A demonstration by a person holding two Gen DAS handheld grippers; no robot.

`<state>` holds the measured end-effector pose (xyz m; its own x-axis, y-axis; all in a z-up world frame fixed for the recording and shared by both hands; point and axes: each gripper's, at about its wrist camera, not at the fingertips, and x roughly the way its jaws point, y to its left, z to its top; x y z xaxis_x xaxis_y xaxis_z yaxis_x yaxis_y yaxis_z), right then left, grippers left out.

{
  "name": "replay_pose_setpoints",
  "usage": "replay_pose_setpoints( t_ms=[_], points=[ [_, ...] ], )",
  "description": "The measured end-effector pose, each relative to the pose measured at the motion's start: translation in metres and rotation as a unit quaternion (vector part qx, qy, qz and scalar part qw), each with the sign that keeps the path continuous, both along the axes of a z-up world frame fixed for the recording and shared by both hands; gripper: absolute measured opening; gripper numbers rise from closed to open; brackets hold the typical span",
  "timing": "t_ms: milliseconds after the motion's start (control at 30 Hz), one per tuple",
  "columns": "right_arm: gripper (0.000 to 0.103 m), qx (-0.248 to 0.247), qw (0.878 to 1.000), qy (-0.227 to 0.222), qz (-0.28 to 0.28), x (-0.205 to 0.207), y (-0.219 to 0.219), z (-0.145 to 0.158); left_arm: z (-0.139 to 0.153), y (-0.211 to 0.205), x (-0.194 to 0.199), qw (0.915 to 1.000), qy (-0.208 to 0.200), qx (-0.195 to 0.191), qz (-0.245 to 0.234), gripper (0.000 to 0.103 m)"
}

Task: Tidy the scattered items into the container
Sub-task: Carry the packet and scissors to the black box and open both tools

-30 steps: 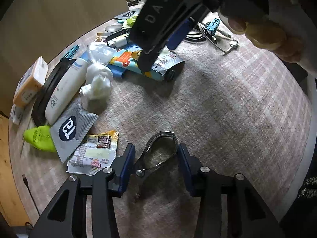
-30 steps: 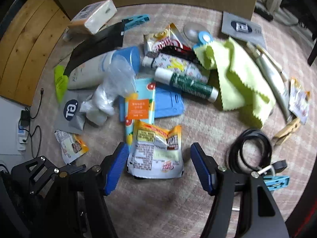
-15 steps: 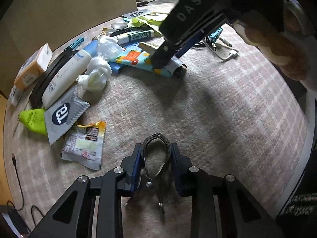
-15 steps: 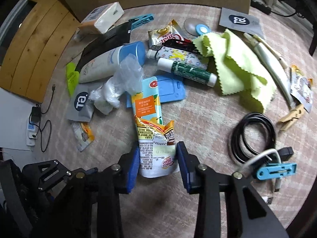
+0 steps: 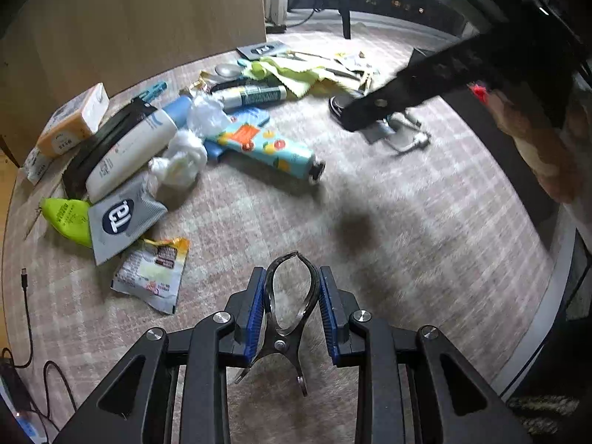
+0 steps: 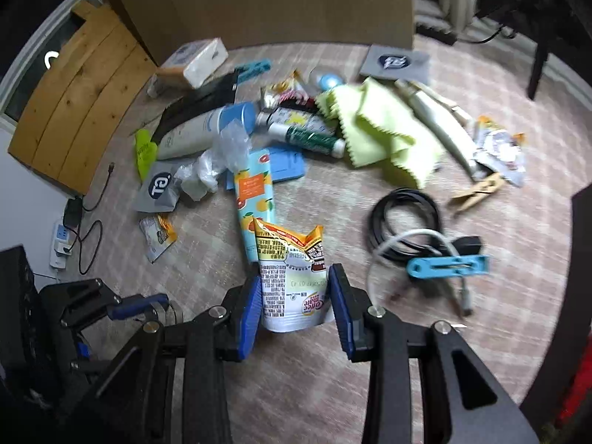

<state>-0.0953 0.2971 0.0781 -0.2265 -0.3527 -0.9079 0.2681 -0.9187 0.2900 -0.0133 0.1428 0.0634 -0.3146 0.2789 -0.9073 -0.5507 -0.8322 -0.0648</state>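
Observation:
My left gripper (image 5: pixel 291 288) is shut on a metal clip (image 5: pixel 285 318) and holds it above the carpet. My right gripper (image 6: pixel 294 288) is shut on a white and orange creamer pouch (image 6: pixel 292 281), lifted off the floor. The right gripper shows as a blurred black arm (image 5: pixel 436 85) in the left wrist view; the left gripper (image 6: pixel 122 307) shows at the lower left of the right wrist view. A pile of scattered items lies beyond: a white lotion bottle (image 5: pixel 129 151), a fruit-print tube (image 5: pixel 266 148), a yellow cloth (image 6: pixel 381 129). No container is clearly in view.
A grey sachet (image 5: pixel 122 218), a snack packet (image 5: pixel 151 273) and a green packet (image 5: pixel 66 214) lie at left. A black cable coil (image 6: pixel 403 218), a blue clip (image 6: pixel 447 266) and a wooden peg (image 6: pixel 477 192) lie at right. A brown board (image 5: pixel 129 18) stands behind.
Both grippers closed, the left on the metal clip and the right on the creamer pouch, then lifted them off the carpet. The fruit-print tube under the pouch is now uncovered.

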Motion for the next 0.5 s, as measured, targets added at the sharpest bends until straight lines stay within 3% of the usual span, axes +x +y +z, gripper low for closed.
replay_pose_setpoints(
  t_ms=[267, 500],
  points=[
    [0.034, 0.013, 0.997, 0.046, -0.063, 0.015, 0.060, 0.030, 0.026, 0.039, -0.011, 0.9996, 0.021, 0.013, -0.011, 0.026],
    [0.034, 0.030, 0.984, 0.078, -0.159, 0.043, 0.161, 0.056, 0.054, 0.121, -0.016, 0.9966, 0.038, 0.041, -0.061, 0.026]
  ],
)
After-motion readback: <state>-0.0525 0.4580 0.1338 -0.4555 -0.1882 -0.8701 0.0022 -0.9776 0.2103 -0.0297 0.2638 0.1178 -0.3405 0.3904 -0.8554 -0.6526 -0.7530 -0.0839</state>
